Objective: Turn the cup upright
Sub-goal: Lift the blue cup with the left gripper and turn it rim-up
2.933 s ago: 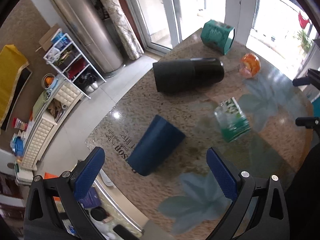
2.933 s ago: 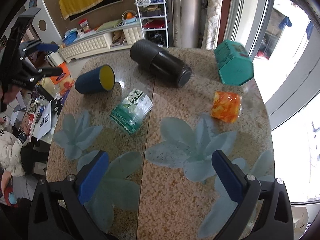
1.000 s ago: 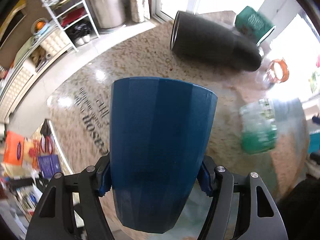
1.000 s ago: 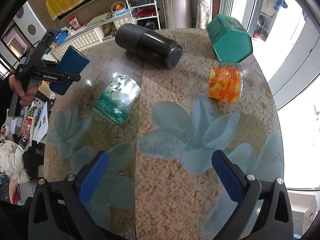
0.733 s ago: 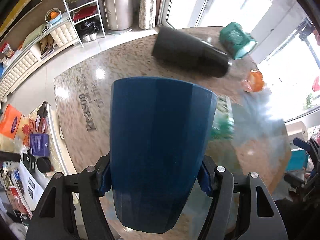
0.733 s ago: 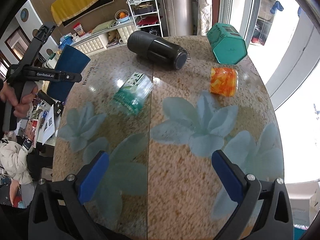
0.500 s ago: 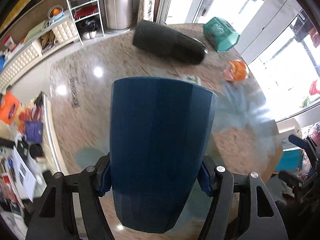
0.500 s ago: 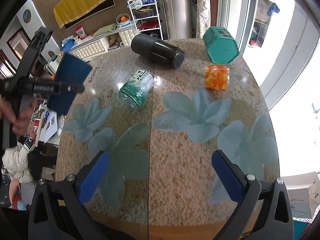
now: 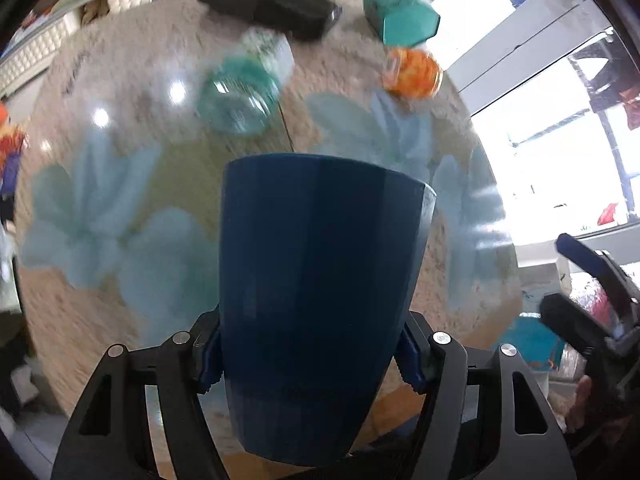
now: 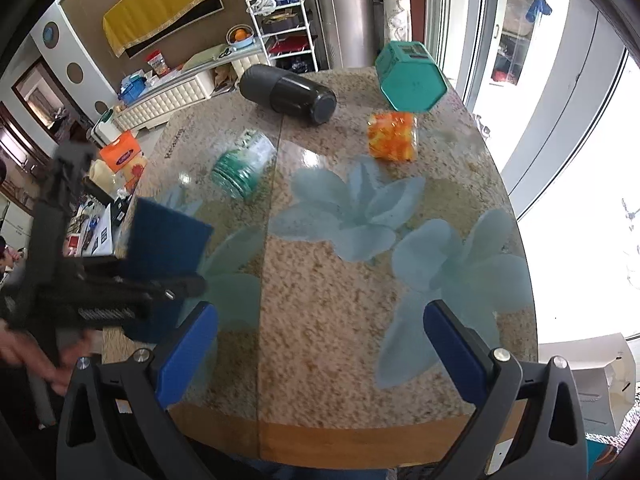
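Note:
The dark blue cup (image 9: 316,288) is gripped across its lower body by my left gripper (image 9: 310,356), with its rim end pointing away from the camera. It is held in the air above the near left part of the round table (image 9: 168,184). In the right wrist view the cup (image 10: 166,248) and the left gripper (image 10: 100,292) hang at the table's left edge, blurred by motion. My right gripper (image 10: 320,344) is open and empty over the near edge of the table (image 10: 320,304).
On the far half of the table lie a black flask (image 10: 290,94), a teal hexagonal box (image 10: 412,78), an orange patterned cup (image 10: 392,136) and a green-labelled clear jar (image 10: 244,164). Shelves and a cabinet stand beyond the table.
My left gripper closed on the blue cup, lifted it off the far left of the table and swung it toward the near left. My right gripper pulled back toward the near edge.

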Available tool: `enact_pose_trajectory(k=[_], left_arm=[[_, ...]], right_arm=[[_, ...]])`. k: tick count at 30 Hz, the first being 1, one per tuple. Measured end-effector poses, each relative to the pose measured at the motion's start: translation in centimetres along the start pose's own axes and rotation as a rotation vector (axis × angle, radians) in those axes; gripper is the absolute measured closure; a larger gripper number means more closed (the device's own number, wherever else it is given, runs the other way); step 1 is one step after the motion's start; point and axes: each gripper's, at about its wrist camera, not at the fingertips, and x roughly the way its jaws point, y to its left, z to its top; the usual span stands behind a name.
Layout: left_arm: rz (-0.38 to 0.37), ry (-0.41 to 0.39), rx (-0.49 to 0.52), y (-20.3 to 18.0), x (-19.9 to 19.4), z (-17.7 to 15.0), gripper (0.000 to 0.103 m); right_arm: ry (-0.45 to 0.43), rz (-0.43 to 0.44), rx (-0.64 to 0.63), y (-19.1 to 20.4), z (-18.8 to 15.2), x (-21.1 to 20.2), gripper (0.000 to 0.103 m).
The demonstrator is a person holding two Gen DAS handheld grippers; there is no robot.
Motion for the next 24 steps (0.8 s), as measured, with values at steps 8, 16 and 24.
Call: enact_pose_trajectory(k=[8, 16, 24], left_arm=[[0.102, 0.02, -0.101, -2.7, 4.9, -0.2, 0.031], [0.182, 0.05, -0.152, -4.0, 7.2, -0.1, 0.031], [0.265, 0.064, -0.112, -6.2, 8.9, 0.7, 0.03]], right_arm=[[0.06, 0.021, -0.009, -3.8, -0.2, 1.2, 0.0], [0.1, 0.055, -0.037, -6.4, -0.3, 2.0, 0.0], [0.102, 0.078, -0.044, -8.1, 0.1, 2.2, 0.0]])
